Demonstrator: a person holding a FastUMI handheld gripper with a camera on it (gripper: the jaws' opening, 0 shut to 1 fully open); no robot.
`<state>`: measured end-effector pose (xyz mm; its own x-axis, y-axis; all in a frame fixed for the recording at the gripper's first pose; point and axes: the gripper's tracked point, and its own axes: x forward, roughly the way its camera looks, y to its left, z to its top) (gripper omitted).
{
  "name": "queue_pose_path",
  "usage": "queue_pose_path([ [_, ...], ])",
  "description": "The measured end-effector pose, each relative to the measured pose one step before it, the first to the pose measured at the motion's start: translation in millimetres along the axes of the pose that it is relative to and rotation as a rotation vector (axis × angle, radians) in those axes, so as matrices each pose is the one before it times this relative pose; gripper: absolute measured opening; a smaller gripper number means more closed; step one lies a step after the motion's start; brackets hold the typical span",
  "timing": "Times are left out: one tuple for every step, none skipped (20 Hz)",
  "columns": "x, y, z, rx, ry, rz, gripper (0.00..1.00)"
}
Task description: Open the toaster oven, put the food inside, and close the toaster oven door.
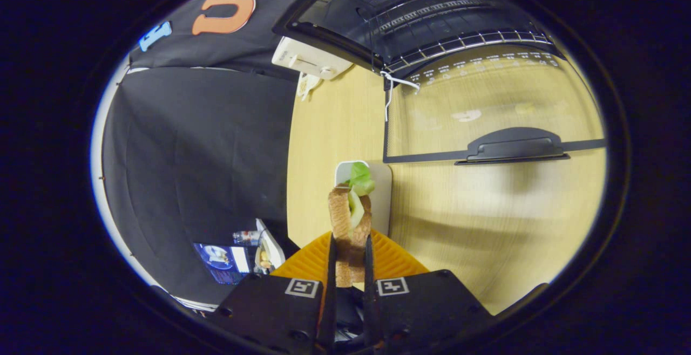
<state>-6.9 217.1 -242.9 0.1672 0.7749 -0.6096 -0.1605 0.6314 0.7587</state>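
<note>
1. I am gripping the sandwich in my claw; both fingers are pressing on its toasted bread from either side, so the claw is standing narrow around it.
2. The sandwich is standing up between the fingers, with green lettuce sticking out of its far end and a pale green slice showing between the bread.
3. I am holding it over an orange ribbed plate, which is lying on the light wooden desk just under and around my fingers.
4. Just beyond the sandwich a white, rounded-corner board is lying on the desk; the lettuce is overlapping it from where I am looking.
5. Further ahead the toaster oven is standing open: its glass door is folded down flat toward me, the black handle at the near edge.
6. Inside the dark cavity a wire rack is showing, and a white cord is hanging at the door's hinge corner.
7. A cream-coloured box is sitting beside the oven, near the black cloth wall.
8. The sandwich is well apart from the oven opening, on the near side of the door.
</note>
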Motion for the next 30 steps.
queue_pose_path([
  [-4.46,3.00,-1.00,0.00507,-0.00504,0.00763,0.24],
  [-5.23,4.02,-0.79,0.00980,-0.00392,0.01499,0.22],
  [-6.95,6.11,-1.92,0.01512,-0.00532,0.01971,0.22],
  [-6.82,6.23,-0.55,0.01519,-0.00346,0.02068,0.21],
  [-9.08,7.55,0.54,0.00869,-0.01252,0.02434,0.21],
  [-8.19,6.97,2.64,0.00267,-0.01730,0.02092,0.21],
  [-9.98,7.18,4.87,0.00370,-0.02767,0.02422,0.21],
  [-12.13,7.50,8.94,0.01303,-0.04368,0.02515,0.21],
  [-10.12,3.83,12.22,0.01853,-0.04444,0.01740,0.21],
  [-10.04,1.06,14.34,0.01837,-0.04921,0.01078,0.21],
  [-6.12,-1.55,14.00,0.00948,-0.04736,0.00303,0.21],
  [-7.20,-4.56,17.08,0.00853,-0.05638,-0.00474,0.21],
  [-2.42,-6.50,16.08,0.01324,-0.04496,-0.00683,0.21],
  [-1.04,-3.91,13.80,0.02446,-0.04297,0.00686,0.21],
  [-1.25,-0.69,12.32,0.02398,-0.03768,0.01271,0.21],
  [-2.02,-0.76,14.88,0.02719,-0.04462,0.01708,0.21],
  [2.06,-1.71,14.95,0.01796,-0.04362,0.01088,0.21],
  [4.36,-3.10,14.31,0.01600,-0.04245,0.00642,0.21],
  [5.54,-5.29,9.82,0.01937,-0.03787,0.00314,0.21],
  [6.82,-5.13,9.44,0.02179,-0.03130,0.00177,0.21],
  [8.65,-4.13,5.30,0.02781,-0.02458,0.00018,0.21],
  [6.10,-2.14,5.45,0.01874,-0.02696,0.00254,0.21],
  [8.72,-3.26,8.14,0.01485,-0.03162,0.00735,0.21],
  [10.34,-4.00,8.04,0.01468,-0.03626,0.00447,0.21],
  [10.04,-5.59,6.29,0.02163,-0.03742,0.00140,0.21],
  [8.70,-4.81,6.06,0.02293,-0.02860,-0.00234,0.21],
  [4.89,-5.45,2.31,0.02302,-0.02444,0.00045,0.21],
  [7.62,-0.02,4.10,0.03258,-0.02847,0.01778,0.21],
  [7.85,-0.16,7.04,0.01467,-0.02834,0.00522,0.21],
  [4.33,-0.39,1.02,0.00263,-0.01737,0.00171,0.21],
])
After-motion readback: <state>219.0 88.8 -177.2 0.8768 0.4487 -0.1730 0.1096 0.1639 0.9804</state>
